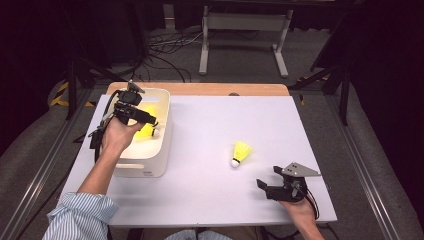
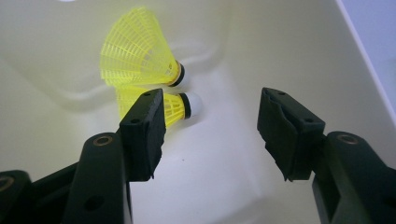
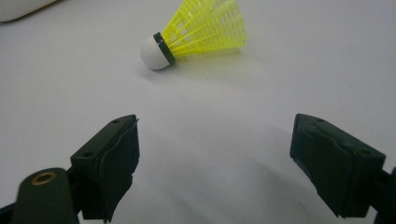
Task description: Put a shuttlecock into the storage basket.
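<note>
Lying in the white bin (image 1: 150,162) at the table's left are two yellow shuttlecocks (image 2: 140,60), side by side with corks toward the same wall. The left gripper (image 1: 150,121) hangs inside the bin above them, jaws spread and pinching nothing, so the drop looks done. A third shuttlecock (image 1: 240,153) lies on the white table (image 1: 210,195), well apart from the bin, cork toward the right gripper (image 1: 267,177), whose jaws are spread wide and empty just short of it. Next, I judge, that gripper must ease forward and straddle the cork (image 3: 153,52). The left gripper view counts both shuttlecocks in the bin; the high view blurs them into one yellow patch.
</note>
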Available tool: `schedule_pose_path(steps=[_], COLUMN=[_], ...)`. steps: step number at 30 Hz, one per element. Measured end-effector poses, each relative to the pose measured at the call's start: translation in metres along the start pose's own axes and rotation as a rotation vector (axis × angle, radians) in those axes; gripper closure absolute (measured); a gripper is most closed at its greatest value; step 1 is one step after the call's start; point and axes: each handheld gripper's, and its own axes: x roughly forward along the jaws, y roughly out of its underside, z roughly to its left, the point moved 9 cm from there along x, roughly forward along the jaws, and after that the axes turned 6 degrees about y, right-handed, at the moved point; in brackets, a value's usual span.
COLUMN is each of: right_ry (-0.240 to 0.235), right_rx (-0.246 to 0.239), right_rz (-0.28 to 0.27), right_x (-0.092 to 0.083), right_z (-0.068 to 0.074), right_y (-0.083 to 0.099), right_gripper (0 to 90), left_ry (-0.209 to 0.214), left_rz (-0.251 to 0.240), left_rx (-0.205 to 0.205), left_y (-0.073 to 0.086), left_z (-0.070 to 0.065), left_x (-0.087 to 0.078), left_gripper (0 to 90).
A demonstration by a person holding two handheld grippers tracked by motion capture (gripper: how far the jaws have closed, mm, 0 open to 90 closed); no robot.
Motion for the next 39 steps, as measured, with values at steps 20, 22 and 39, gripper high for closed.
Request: schedule_pose_path(steps=[20, 22, 39], right_ry=[0.0, 0.0, 0.0], right_rx=[-0.004, -0.002, -0.003], right_rz=[0.001, 0.0, 0.003], right_x=[0.0, 0.0, 0.001], right_z=[0.0, 0.0, 0.001], right_y=[0.0, 0.0, 0.0], right_gripper=[16.1, 16.1, 16.2], left_ry=[0.023, 0.027, 0.055], left_rz=[-0.005, -0.004, -0.024], left_rx=[0.034, 0.04, 0.087], left_y=[0.003, 0.003, -0.001], left_z=[-0.016, -0.018, -0.035], left_x=[-0.007, -0.008, -0.017], left_gripper=[40.6, 40.6, 40.0])
